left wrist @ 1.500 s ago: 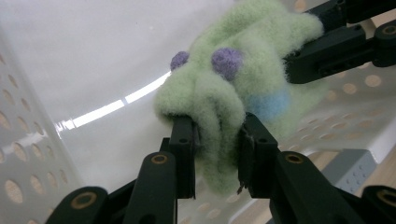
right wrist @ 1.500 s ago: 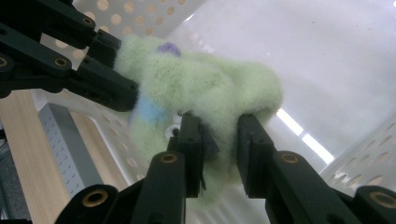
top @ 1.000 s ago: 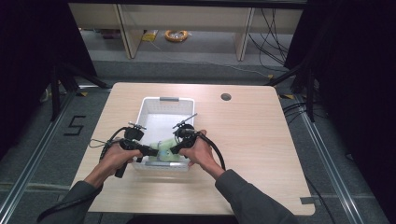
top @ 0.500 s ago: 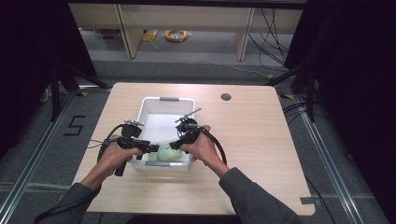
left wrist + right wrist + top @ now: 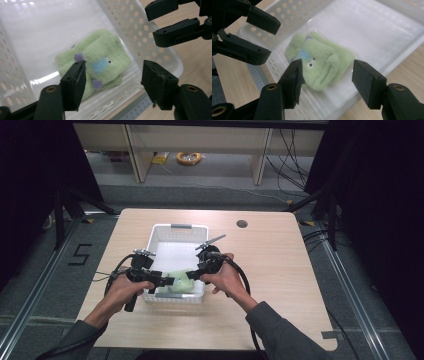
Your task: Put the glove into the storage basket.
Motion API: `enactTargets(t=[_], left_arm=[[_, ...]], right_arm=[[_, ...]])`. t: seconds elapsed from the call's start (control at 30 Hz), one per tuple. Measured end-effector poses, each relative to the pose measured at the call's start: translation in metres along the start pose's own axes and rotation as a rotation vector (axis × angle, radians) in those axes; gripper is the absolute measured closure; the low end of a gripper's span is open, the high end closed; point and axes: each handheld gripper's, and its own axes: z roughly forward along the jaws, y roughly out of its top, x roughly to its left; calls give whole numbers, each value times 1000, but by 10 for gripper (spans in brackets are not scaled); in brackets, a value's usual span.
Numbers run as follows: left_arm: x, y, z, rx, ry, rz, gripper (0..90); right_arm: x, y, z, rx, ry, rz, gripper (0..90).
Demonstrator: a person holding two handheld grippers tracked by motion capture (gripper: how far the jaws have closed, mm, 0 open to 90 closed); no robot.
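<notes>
A small green plush toy with a blue patch, purple spots and white eyes lies in the near end of a white perforated basket. In the left gripper view the plush toy rests on the basket floor, and my left gripper hangs open above it. My right gripper is open too, just over the plush toy. From above, the left gripper and the right gripper face each other across the toy, each held in a hand.
The basket stands on a light wooden table with a dark round hole at the far right. Cables trail from both grippers. Shelving and a coiled orange cable lie on the floor beyond the table.
Both grippers have let go of the green toy and moved slightly apart; the toy has dropped from between them onto the basket floor.
</notes>
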Motion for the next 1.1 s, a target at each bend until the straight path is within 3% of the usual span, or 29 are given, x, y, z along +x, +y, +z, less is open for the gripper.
enactTargets(t=[0.1, 0.23, 0.27, 0.3, 0.5, 0.73, 0.77, 0.83, 0.97, 1.0, 1.07, 1.1], left_arm=[[-4, -1, 0, -16, 3, -17, 328], [-8, -3, -1, -28, -5, -17, 310], [-9, -3, -1, -33, -7, -26, 305], [-11, -3, -2, -35, -15, -27, 300], [-23, -6, -5, -54, -26, -3, 301], [-45, -11, -7, -71, -70, 33, 291], [-49, -12, -6, -90, -75, 21, 288], [-55, -14, -6, -81, -87, 48, 283], [-67, -19, -5, -95, -115, 51, 277], [-70, -20, -5, -98, -122, 54, 277], [-77, -23, -5, -99, -130, 76, 276], [-79, -24, -4, -104, -133, 79, 275]], right_arm=[[-2, -3, -5, -13, 12, 2, 418], [1, -7, -14, -9, -29, 35, 413], [-3, -8, -15, -39, -21, -11, 411], [-2, -9, -18, -40, -3, -6, 409], [-5, -17, -33, -65, 5, -8, 399], [-13, -30, -51, -85, 12, 7, 390], [-15, -32, -53, -93, 16, -1, 389], [-16, -35, -57, -95, 21, 5, 385], [-19, -44, -68, -117, 32, -1, 379], [-17, -46, -70, -119, 35, 19, 379], [-20, -50, -75, -131, 23, 3, 376], [-20, -53, -78, -133, 25, 20, 376]])
